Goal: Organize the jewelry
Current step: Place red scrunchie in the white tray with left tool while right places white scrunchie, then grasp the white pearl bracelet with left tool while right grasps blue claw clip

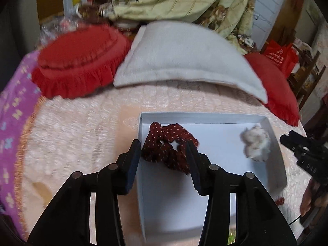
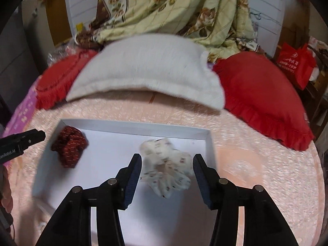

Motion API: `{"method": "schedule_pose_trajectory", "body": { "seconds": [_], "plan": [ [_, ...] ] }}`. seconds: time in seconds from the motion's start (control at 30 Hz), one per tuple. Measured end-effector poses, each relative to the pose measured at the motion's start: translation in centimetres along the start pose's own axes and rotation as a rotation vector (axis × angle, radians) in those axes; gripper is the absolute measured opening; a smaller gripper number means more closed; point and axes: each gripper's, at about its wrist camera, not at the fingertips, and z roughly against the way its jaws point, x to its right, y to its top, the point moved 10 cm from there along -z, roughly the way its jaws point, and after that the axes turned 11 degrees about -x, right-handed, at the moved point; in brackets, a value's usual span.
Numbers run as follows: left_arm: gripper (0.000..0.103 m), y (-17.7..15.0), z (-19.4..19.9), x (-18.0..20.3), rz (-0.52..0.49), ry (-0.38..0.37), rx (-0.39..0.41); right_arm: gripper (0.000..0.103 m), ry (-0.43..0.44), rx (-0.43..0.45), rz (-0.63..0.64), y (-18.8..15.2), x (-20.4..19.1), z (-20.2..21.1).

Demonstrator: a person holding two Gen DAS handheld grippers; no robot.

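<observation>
A shallow white box [image 1: 274, 143] [image 2: 131, 126] lies on the pink bedspread. A dark red dotted scrunchie [image 1: 168, 147] [image 2: 69, 147] lies in its left part. A white patterned scrunchie [image 1: 256, 145] [image 2: 168, 168] lies in its right part. My left gripper [image 1: 164, 160] is open, its fingers on either side of the red scrunchie, just above it. My right gripper [image 2: 167, 172] is open, its fingers on either side of the white scrunchie. Each gripper shows at the edge of the other's view, the right one [image 1: 303, 151] and the left one [image 2: 20, 143].
A grey pillow [image 1: 184, 59] [image 2: 147, 71] and two red frilled cushions [image 1: 80, 59] [image 2: 264, 98] lie behind the box. A floral quilt [image 2: 174, 10] hangs at the back. A purple cloth [image 1: 14, 106] lies at the left, a red bag [image 2: 295, 65] at the right.
</observation>
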Motion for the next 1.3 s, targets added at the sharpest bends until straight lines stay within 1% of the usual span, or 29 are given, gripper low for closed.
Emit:
{"method": "schedule_pose_trajectory", "body": {
  "seconds": [0.07, 0.13, 0.23, 0.27, 0.3, 0.33, 0.4, 0.47, 0.53, 0.63, 0.7, 0.9, 1.03, 1.2, 1.3],
  "plan": [
    [0.044, -0.7, 2.2, 0.4, -0.018, 0.025, 0.032, 0.050, 0.029, 0.011, -0.022, -1.2, 0.6, 2.2],
    [0.044, -1.8, 5.0, 0.9, -0.040, 0.028, 0.063, 0.050, 0.054, 0.017, -0.037, -2.7, 1.1, 3.9],
    [0.045, -4.5, 8.5, 1.3, -0.069, 0.050, 0.103, 0.050, 0.080, 0.024, -0.056, -5.9, 2.0, 6.2],
    [0.047, -5.3, 9.4, 1.4, -0.078, 0.061, 0.114, 0.050, 0.086, 0.024, -0.063, -7.1, 2.3, 6.8],
    [0.052, -6.7, 10.3, 1.3, -0.087, 0.087, 0.130, 0.050, 0.091, 0.021, -0.072, -8.6, 2.6, 7.2],
    [0.058, -7.6, 10.6, 1.1, -0.091, 0.104, 0.138, 0.050, 0.098, 0.015, -0.081, -10.1, 2.8, 7.5],
    [0.059, -10.2, 10.8, 0.7, -0.097, 0.129, 0.145, 0.050, 0.108, 0.007, -0.096, -12.8, 3.0, 7.6],
    [0.059, -12.3, 10.2, 0.4, -0.093, 0.126, 0.117, 0.050, 0.115, -0.007, -0.110, -15.6, 3.2, 7.5],
    [0.059, -14.6, 8.6, 0.0, -0.076, 0.120, 0.071, 0.050, 0.127, -0.028, -0.118, -18.2, 3.2, 7.0],
    [0.059, -17.0, 6.5, -0.6, -0.041, 0.114, 0.013, 0.050, 0.131, -0.052, -0.128, -20.8, 3.1, 6.2],
    [0.059, -18.3, 5.1, -0.5, -0.025, 0.097, -0.027, 0.050, 0.140, -0.060, -0.140, -21.8, 3.1, 6.0],
    [0.059, -19.6, 3.2, -0.7, -0.026, 0.095, -0.068, 0.050, 0.162, -0.063, -0.142, -23.1, 2.5, 5.8],
    [0.059, -19.7, 2.1, -0.8, -0.016, 0.054, -0.087, 0.050, 0.168, -0.068, -0.135, -22.6, 1.9, 5.3],
    [0.059, -19.9, 0.0, -0.7, -0.022, 0.027, -0.117, 0.050, 0.137, -0.075, -0.105, -22.0, 1.3, 4.1],
    [0.059, -20.0, -1.3, -0.7, -0.026, 0.025, -0.134, 0.050, 0.127, -0.090, -0.082, -21.8, 0.8, 3.3]
  ]
}}
